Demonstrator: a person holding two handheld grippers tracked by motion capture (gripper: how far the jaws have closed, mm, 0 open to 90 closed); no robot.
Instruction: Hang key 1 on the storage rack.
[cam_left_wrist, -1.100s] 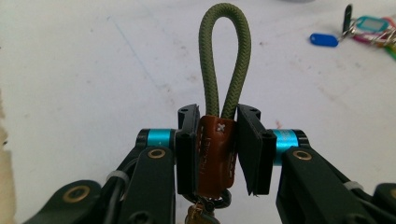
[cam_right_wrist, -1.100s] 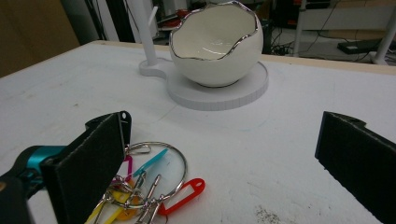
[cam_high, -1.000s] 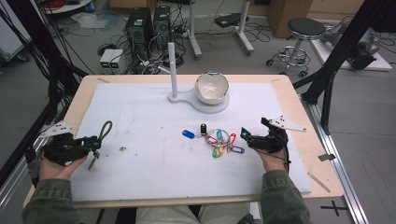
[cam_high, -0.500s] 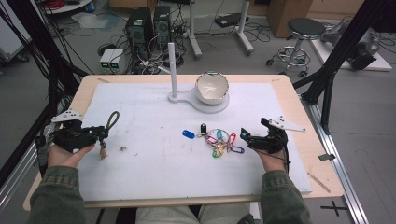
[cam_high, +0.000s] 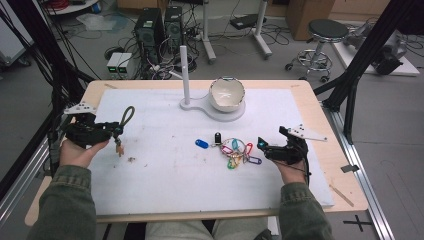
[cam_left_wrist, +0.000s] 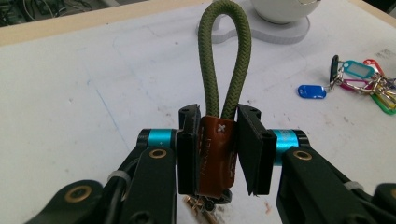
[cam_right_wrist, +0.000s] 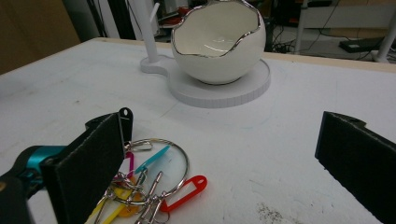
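Observation:
My left gripper (cam_high: 113, 131) is shut on the brown leather tab (cam_left_wrist: 215, 156) of a keychain. Its green cord loop (cam_left_wrist: 225, 51) sticks out past the jaws, seen in the high view as the cord loop (cam_high: 128, 115). Small brass keys (cam_high: 119, 148) dangle below the gripper, over the white mat. My right gripper (cam_high: 262, 145) rests at the right, open, with nothing between its pads (cam_right_wrist: 95, 163). A bunch of coloured key tags on rings (cam_high: 238, 151) lies just left of it, and the same bunch (cam_right_wrist: 144, 186) sits beside its left jaw.
A white egg-shaped bowl with a silver rim (cam_high: 227, 93) sits on a white base with an upright post (cam_high: 184, 70) at the back centre. A blue tag (cam_high: 201, 144) and a black fob (cam_high: 217, 137) lie left of the bunch. Crumbs (cam_high: 131, 160) mark the mat.
My left gripper has lifted and moved away from the near edge, slightly to the right, carrying the keychain; the keys now hang free. The right gripper has stayed put.

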